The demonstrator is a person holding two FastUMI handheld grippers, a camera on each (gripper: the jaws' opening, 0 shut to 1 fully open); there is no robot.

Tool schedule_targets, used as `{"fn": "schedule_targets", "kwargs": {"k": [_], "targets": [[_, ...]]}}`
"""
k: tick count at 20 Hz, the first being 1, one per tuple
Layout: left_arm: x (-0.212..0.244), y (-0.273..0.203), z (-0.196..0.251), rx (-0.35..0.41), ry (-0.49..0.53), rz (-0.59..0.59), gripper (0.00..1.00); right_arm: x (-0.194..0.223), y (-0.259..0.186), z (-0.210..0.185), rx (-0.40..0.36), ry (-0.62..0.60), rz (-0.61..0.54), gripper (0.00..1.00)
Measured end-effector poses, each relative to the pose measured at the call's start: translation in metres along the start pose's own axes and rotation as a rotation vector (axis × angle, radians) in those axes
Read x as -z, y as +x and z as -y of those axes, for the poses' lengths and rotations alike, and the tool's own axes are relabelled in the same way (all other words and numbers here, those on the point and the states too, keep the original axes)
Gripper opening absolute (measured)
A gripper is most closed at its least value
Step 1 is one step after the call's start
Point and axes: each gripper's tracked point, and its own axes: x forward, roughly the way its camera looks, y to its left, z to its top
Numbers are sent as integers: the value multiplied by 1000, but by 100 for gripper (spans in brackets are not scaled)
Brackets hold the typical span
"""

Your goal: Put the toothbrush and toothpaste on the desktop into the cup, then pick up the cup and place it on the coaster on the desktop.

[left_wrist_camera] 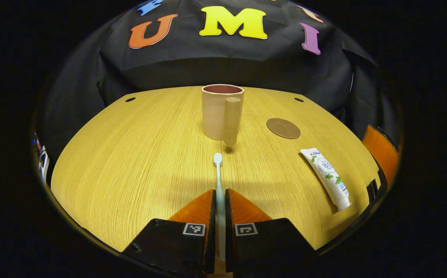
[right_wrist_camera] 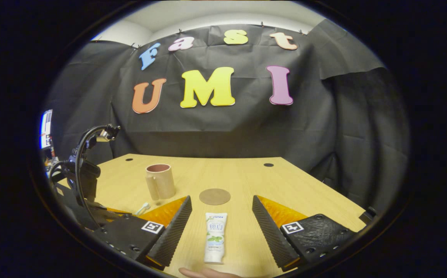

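- Presently, in the left gripper view, the left hand-held gripper (left_wrist_camera: 219, 200) has its fingers drawn in against the handle of the toothbrush (left_wrist_camera: 218, 173), which points head-first at the cup (left_wrist_camera: 222, 112).
- Whether the brush is off the counter (left_wrist_camera: 131, 162) or lying on it, I cannot tell.
- Cup stands upright, mouth open, handle toward the camera; nothing seen inside from this angle.
- Coaster (left_wrist_camera: 283, 128) lies bare just beside the cup, to its right in that view, not under it.
- In the right gripper view, the right hand-held gripper (right_wrist_camera: 220, 220) is spread wide and grips nothing; the toothpaste (right_wrist_camera: 215, 237) lies flat on the counter between its fingers, touching neither.
- Judgement, brush step: keep the pinch firm, raise until the head is above the rim, tilt the brush upright over the mouth, lower before letting go.
- Risk: a knock on the rim or handle could shove the cup.
- Paste: close across the tube's width, mid-body.
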Motion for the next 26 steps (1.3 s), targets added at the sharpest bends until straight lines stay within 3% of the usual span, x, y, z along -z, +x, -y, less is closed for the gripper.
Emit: {"fn": "schedule_targets", "kwargs": {"k": [6,12,18,21,22,25,26], "targets": [[-1,-1,3,35,-37,19,9,16,8,-1,-1,0,-50,97],[-25,-22,3,32,-26,139,8,57,24,-8,-8,-9,-179,97],[-84,-75,8,-11,37,463,8,84,33,-10,-5,-21,-264,97],[-100,-100,14,-12,39,565,8,89,35,-14,-17,-12,-292,97],[-102,-105,15,-11,40,581,8,89,35,-14,-20,-7,-298,88],[-105,-110,15,-8,42,603,8,101,33,-6,9,-14,-351,79],[-103,-109,16,-7,42,598,8,107,35,-2,24,-19,-377,69]]}}
